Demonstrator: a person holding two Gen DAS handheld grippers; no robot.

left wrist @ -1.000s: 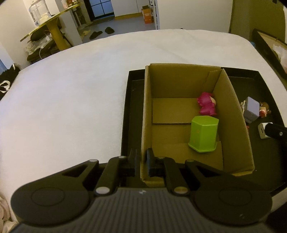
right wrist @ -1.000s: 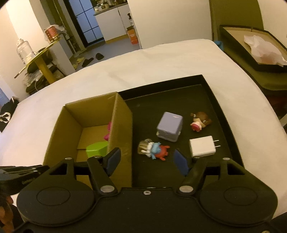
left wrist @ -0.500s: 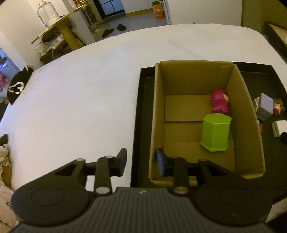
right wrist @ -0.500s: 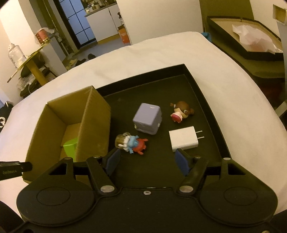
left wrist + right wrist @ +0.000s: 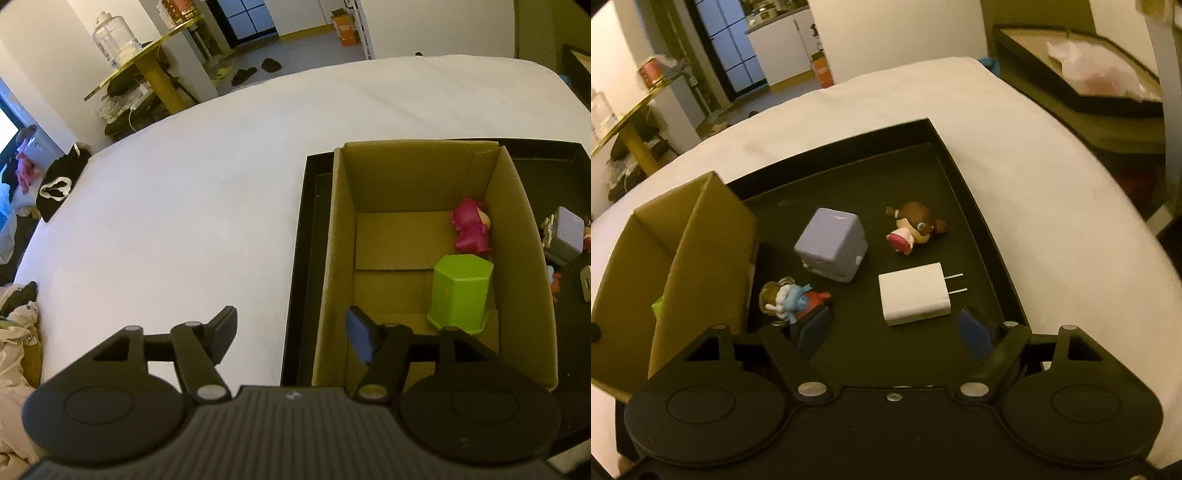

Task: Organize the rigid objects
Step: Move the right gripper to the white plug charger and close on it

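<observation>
- The left tool hangs over the near left wall of the cardboard box. Its jaws have just been opening; they stand spread with nothing pressed between them, though the box wall lies in the gap, so it looks to have let go of the box.
- The box sits inside the black tray, likely so that sorted pieces and loose ones stay together on the white table.
- Already in the box: a green six-sided container, upright, smooth and hard, and just behind it a glossy pink figure on its side against the right wall.
- The right tool points down at the tray floor, released; its jaws have just been opening, nothing is between them, and the white charger lies just ahead, most likely the next pick.
- The charger is a smooth, flat block with two metal prongs pointing away from the box; its flat sides should suit a pinch.
- Loose nearby: a grey-lilac cube with rounded edges, a small brown-haired doll on its side, and a blue-and-red figure beside the box, close to the left finger.
- The figures are lumpy and may slip or roll.
</observation>
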